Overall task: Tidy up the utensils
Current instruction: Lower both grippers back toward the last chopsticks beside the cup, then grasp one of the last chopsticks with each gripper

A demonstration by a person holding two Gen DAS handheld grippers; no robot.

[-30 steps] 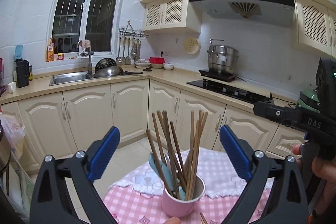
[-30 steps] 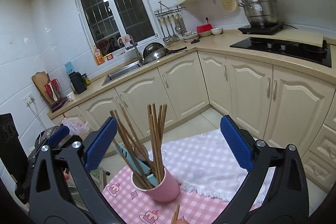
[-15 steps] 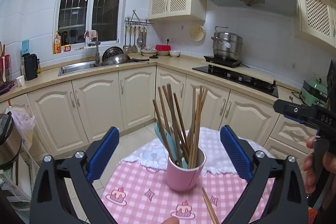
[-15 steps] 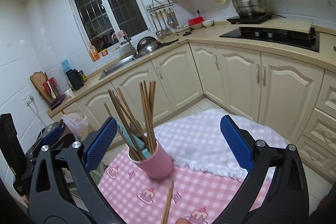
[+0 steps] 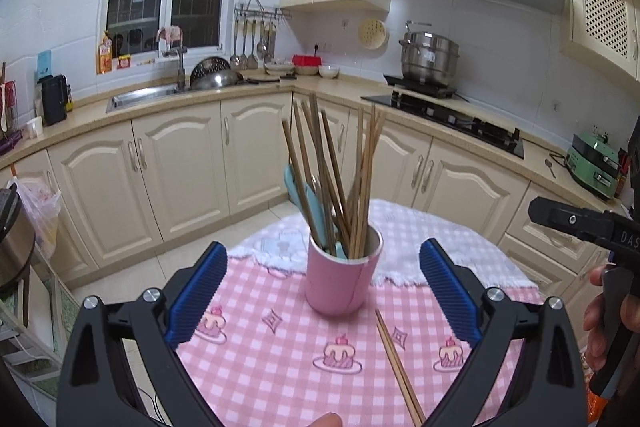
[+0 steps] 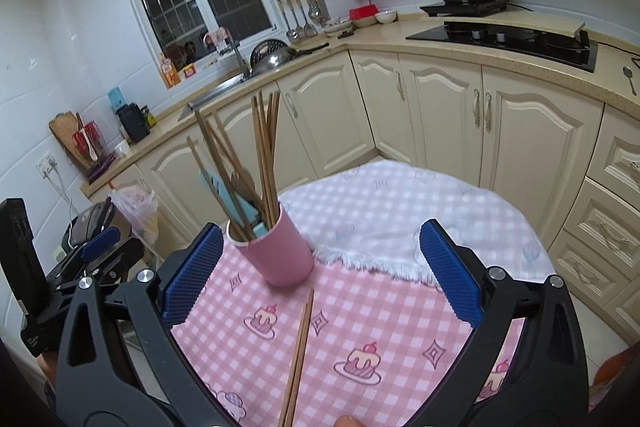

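left tongs (image 5: 322,297) spread wide, empty | right tongs (image 6: 320,277) spread wide, empty | loose chopstick pair (image 6: 298,351) lies on the worktop (image 6: 400,315) just before the pink cup (image 6: 280,253) | step: reach for the pair | next: close on it, drop it into the cup among the standing chopsticks (image 5: 332,179)

Pink cup (image 5: 340,273) and chopsticks (image 5: 398,367) interrupt open tablecloth (image 5: 256,379)

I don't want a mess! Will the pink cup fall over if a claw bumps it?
Probably yes. The cup is narrow, and its chopsticks stick up high and lean outward, so it looks top-heavy. It also stands on soft cloth.
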